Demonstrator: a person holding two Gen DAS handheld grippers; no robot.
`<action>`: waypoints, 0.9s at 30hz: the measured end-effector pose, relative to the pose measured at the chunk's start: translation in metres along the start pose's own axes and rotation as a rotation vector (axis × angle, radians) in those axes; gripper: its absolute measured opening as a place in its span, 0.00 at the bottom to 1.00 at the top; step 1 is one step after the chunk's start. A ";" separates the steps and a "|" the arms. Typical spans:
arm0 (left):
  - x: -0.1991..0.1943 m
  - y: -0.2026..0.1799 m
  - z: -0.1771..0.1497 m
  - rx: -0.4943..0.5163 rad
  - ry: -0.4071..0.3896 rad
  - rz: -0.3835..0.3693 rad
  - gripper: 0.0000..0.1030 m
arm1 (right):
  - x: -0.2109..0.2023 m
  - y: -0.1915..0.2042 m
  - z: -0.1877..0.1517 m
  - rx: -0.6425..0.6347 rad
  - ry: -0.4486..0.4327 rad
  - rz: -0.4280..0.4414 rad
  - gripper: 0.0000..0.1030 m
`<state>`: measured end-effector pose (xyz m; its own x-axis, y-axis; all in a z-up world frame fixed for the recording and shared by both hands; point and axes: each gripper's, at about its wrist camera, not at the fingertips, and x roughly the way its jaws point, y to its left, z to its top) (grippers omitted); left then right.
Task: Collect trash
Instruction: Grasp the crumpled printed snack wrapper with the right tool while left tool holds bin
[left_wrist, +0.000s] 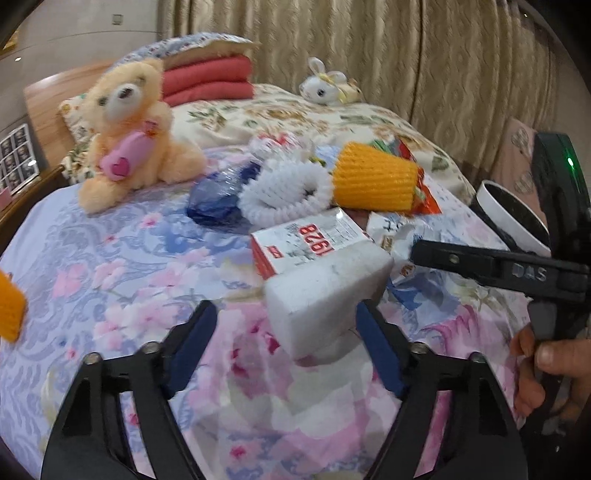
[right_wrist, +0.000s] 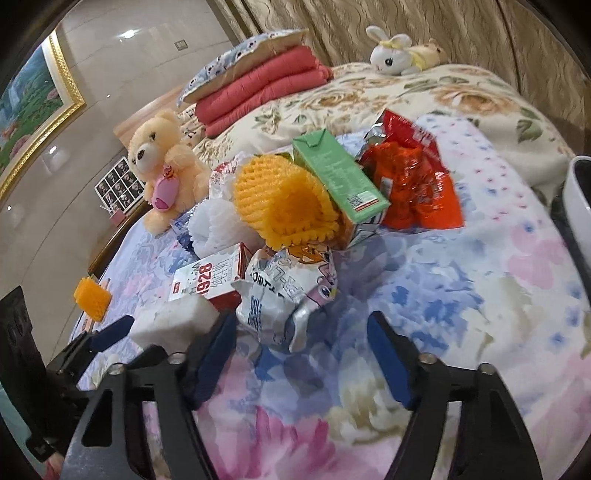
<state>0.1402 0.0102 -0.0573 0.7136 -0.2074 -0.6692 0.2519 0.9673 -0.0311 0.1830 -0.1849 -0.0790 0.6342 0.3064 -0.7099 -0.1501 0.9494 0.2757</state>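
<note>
a white foam block (left_wrist: 325, 291) lies on the bed (left_wrist: 122, 266) between the left gripper's (left_wrist: 286, 325) part-open jaws, pads not pressing it (right gripper (right_wrist: 301, 339) part open, empty, beside a crumpled wrapper (right_wrist: 284, 299)).
</note>
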 end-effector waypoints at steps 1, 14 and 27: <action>0.003 -0.003 0.000 0.011 0.012 -0.011 0.59 | 0.004 0.001 0.001 0.003 0.013 0.014 0.52; -0.014 -0.025 -0.009 0.041 -0.002 -0.063 0.22 | -0.036 -0.013 -0.014 0.061 -0.026 0.100 0.18; -0.017 -0.095 0.004 0.097 -0.016 -0.208 0.22 | -0.096 -0.064 -0.023 0.122 -0.119 0.036 0.18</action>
<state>0.1070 -0.0787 -0.0395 0.6496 -0.4039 -0.6441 0.4557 0.8850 -0.0954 0.1144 -0.2731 -0.0436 0.7164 0.3225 -0.6186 -0.0852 0.9205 0.3813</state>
